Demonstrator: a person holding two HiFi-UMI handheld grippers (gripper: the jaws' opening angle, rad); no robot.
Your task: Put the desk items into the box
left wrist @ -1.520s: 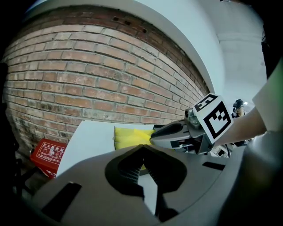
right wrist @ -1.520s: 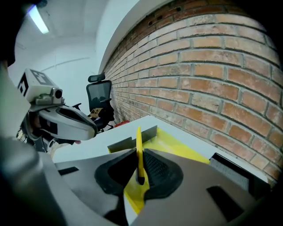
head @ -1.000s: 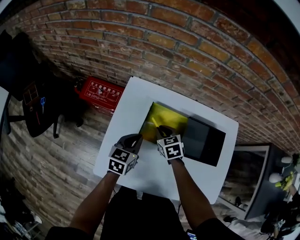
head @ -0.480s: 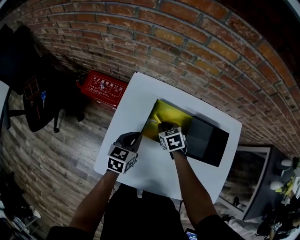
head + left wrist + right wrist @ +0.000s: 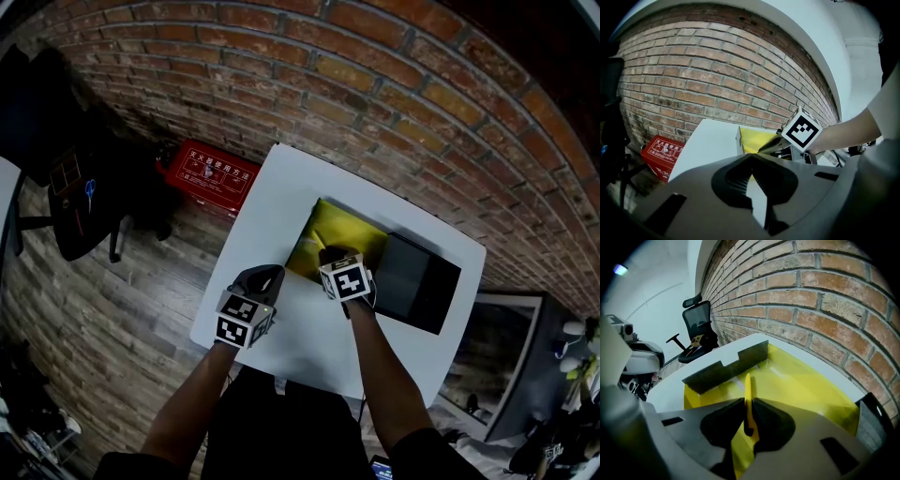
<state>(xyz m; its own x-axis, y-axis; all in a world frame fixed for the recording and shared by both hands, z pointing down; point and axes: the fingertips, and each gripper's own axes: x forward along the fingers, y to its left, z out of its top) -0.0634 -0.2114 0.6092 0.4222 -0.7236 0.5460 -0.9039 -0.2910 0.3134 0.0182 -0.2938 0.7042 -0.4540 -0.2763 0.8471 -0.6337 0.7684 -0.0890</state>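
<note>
right gripper (image 5: 748,402) pinches yellow strip (image 5: 747,383), end hidden.

White table (image 5: 251,239), set with its far edge near a brick wall (image 5: 375,84). On the wood-plank floor (image 5: 103,309) just left of the table, at the foot of the wall, a flat red case (image 5: 208,175) with white characters on top. Farther left, well apart from the table, a black office chair (image 5: 67,202), something small and blue (image 5: 90,188) on it. At lower right, a dark framed panel (image 5: 492,347), too dim to identify.
</note>
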